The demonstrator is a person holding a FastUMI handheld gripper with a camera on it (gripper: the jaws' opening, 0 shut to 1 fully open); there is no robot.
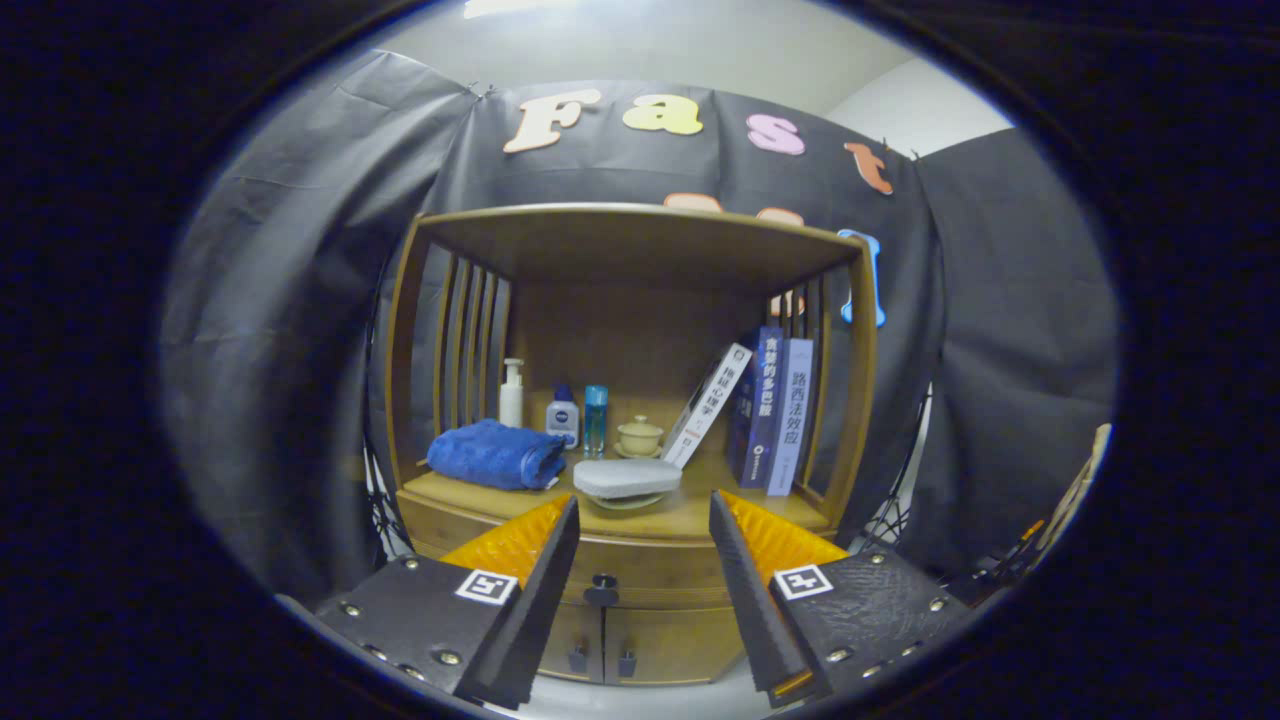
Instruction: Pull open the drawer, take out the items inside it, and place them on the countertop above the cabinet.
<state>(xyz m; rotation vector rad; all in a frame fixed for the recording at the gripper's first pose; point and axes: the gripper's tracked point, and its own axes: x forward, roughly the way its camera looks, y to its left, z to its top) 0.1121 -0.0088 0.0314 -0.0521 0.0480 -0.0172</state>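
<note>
Wood counter [700, 518] of a slatted cabinet stands against black cloth. Its drawer [640, 572] with a dark knob [601, 590] sits shut at 12 o'clock between the fingers of the hand-held gripper [644, 520], which is spread wide, gripping nothing (drawer contents hidden). On the counter lie a rolled blue towel [497, 455] at 10 o'clock, a flat grey pad [627, 477], bottles [563, 412], a lidded cup [640, 435] and books [770, 410] at 2.
</note>
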